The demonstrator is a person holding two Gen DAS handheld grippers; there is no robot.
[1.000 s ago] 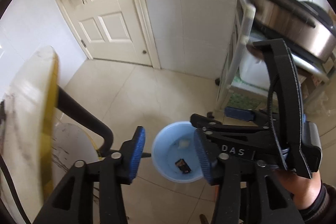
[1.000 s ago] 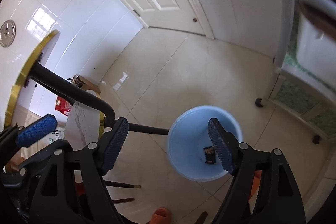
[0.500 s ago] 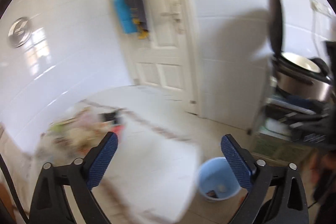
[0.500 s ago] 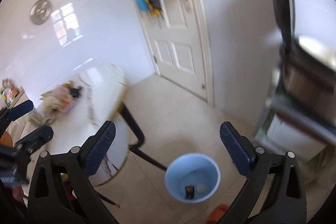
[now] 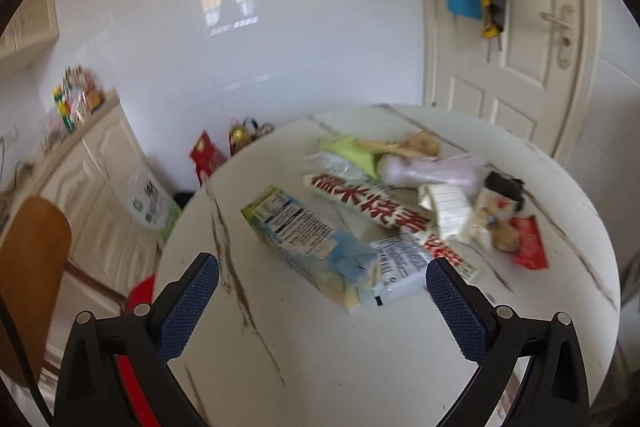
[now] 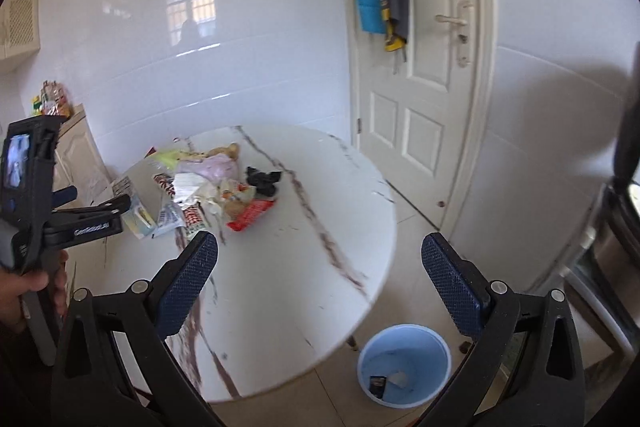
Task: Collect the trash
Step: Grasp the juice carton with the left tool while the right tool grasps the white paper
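Left wrist view: the left gripper [image 5: 322, 301] hovers above a round marble desk [image 5: 400, 347], jaws wide and holding nothing. A pile of trash [image 5: 392, 203] lies just beyond the fingertips, a blue drink carton [image 5: 312, 239] nearest. A second ago this camera faced the floor and bin.

Right wrist view: the right gripper [image 6: 320, 279], jaws wide and holding nothing, is raised over the desk edge. The trash pile sits ahead to the left; the blue bin [image 6: 404, 371] stands on the floor below, right. The person's left hand [image 6: 24, 291] holds its gripper level.

Bright daylight, motion blur, fisheye warping
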